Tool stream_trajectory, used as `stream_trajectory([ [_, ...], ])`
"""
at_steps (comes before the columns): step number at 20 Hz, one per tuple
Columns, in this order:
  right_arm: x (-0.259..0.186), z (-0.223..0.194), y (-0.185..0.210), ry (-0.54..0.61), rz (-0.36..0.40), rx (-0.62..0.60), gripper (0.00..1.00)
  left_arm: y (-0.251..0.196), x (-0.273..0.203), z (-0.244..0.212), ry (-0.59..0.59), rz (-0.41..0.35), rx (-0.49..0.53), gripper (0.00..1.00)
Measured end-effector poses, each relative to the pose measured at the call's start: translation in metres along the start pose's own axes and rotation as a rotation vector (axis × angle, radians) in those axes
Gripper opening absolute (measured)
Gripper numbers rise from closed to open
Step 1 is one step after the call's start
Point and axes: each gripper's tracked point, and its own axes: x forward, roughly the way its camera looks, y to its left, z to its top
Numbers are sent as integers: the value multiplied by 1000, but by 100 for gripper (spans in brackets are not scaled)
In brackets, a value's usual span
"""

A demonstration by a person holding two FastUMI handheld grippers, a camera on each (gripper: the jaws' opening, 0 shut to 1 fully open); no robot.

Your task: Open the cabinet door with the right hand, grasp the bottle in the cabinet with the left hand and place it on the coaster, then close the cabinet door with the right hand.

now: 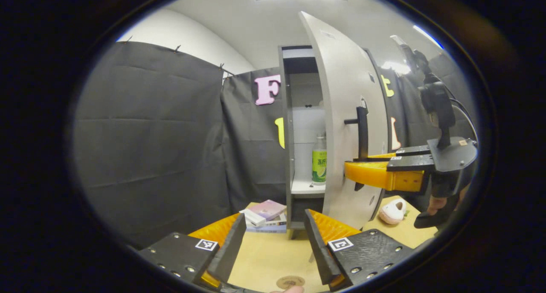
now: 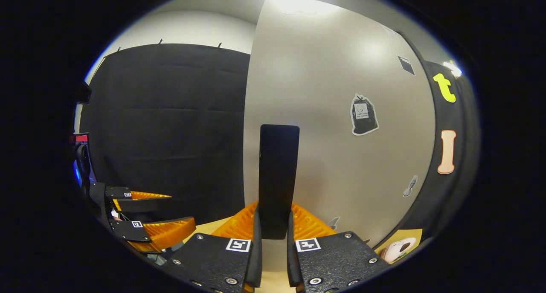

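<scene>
So the right claw (image 2: 273, 237) was clamped on the cabinet door's handle (image 2: 278, 178), holding the door (image 1: 345, 126) open so the left claw (image 1: 273, 246), fingers spread and empty, had a straight line to the green-labelled bottle (image 1: 319, 161) on the shelf (image 1: 307, 187).

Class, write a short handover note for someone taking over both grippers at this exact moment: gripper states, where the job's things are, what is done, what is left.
Right gripper: shut on the door handle, holding the cabinet door swung partly open.
Left gripper: open, empty, held low over the table in front of the cabinet.
Bottle: upright on the cabinet shelf, untouched.
Coaster: on the table near the left gripper, nothing on it.
Done: door opened.
Left: reach in with the left gripper, grasp the bottle, set it on the coaster, then close the door with the right.
</scene>
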Motion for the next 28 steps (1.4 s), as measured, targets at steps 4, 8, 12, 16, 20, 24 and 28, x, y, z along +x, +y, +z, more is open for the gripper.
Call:
stream_trajectory([
  [4,-15,0,1,16,24,15,24,-14,-7,-4,9,-9,-13,78],
  [8,-31,-3,-5,30,22,31,24,-29,-8,-3,27,13,-19,78],
  [12,-42,-4,-13,33,6,45,24,-57,-14,-4,30,-9,-42,78],
  [16,-57,-4,-18,25,-23,67,24,-90,-18,2,23,-50,-14,78],
  [20,-71,-4,-24,29,-36,131,24,-121,-23,8,12,-70,-18,78],
  [24,-82,-4,-28,24,-59,166,25,-153,-22,12,6,-96,-22,79],
  [28,-92,-2,-40,4,-138,173,24,-181,-25,16,-1,-122,-8,78],
])
